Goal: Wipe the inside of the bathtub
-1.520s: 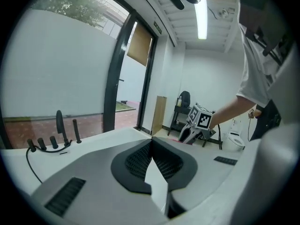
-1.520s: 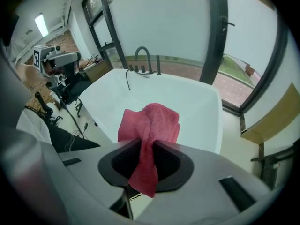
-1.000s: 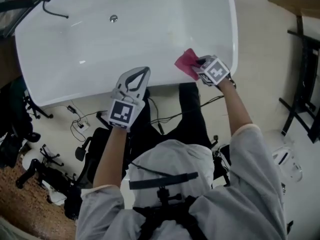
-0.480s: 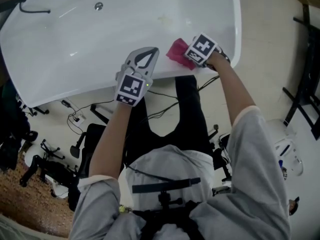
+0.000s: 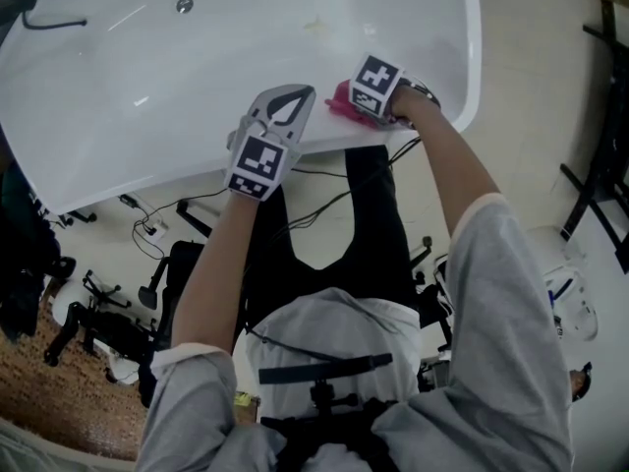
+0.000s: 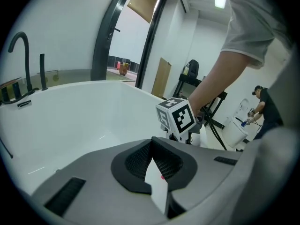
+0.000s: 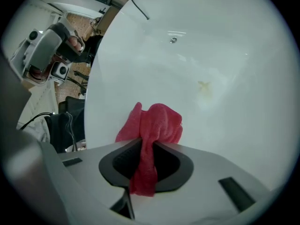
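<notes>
Between the right gripper's [image 7: 149, 159] closed jaws hangs the red cloth [image 7: 151, 125].

Head view: bathtub [image 5: 197, 77] far side cut off by top edge; drain [image 5: 184, 5] too small for detail; red cloth [image 5: 339, 99] mostly hidden behind right gripper [image 5: 352, 96], can't tell if it touches tub wall

No words, brand names or numbers are reading legibly anywhere.

Only markings showing:
- left gripper [image 5: 285, 106]: its white plastic cube [image 5: 257, 165] is carrying a black-and-white square coded pattern on the upward face.
- right gripper [image 5: 346, 101]: its matching white cube [image 5: 376, 84] is showing the same kind of pattern; two patterned faces are turning toward the left gripper view [image 6: 178, 118].

The patterns are holding no letters or digits.
</notes>
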{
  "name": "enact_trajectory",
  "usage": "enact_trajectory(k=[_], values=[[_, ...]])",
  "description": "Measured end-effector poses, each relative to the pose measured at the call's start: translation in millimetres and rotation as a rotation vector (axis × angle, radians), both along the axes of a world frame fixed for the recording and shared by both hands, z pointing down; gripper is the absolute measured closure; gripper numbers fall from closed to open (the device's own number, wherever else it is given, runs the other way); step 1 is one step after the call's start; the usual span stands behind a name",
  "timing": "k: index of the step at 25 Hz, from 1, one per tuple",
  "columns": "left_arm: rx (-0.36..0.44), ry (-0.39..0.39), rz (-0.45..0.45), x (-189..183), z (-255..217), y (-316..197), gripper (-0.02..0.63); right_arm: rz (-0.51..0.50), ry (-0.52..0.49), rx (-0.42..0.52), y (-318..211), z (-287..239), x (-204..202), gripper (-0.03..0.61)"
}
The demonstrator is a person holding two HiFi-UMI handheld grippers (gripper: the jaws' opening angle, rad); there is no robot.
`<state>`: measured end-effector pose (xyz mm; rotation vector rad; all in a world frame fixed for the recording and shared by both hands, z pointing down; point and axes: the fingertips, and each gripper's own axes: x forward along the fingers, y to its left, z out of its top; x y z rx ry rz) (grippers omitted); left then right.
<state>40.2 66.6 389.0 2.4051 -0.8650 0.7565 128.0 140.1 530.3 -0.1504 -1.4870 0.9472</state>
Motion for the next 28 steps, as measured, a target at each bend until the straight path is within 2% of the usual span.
enact_trajectory(k=[5,8,12,16,20,23,28], values=[[-0.009,0.014,0.009,6,4,-4,0.611,-0.01,0.201,0.042,-11,24,54,0.503],[-0.012,0.009,0.021,3,9,-5,0.611,0.009,0.267,0.036,-15,32,65,0.503],[-0.02,-0.011,0.018,-12,15,-3,0.611,0.086,0.23,-0.001,-12,38,43,0.512],[-0.036,-0.031,0.005,-27,23,-2,0.611,0.172,0.111,-0.072,-5,39,-13,0.512],[-0.054,-0.041,0.018,-33,30,4,0.611,0.11,0.071,-0.076,2,43,-52,0.512],[-0.057,-0.046,0.041,-33,33,5,0.611,0.061,0.107,-0.086,-2,50,-45,0.511],[-0.051,-0.021,0.062,-22,36,0,0.611,0.032,0.256,-0.055,-16,70,17,0.511]])
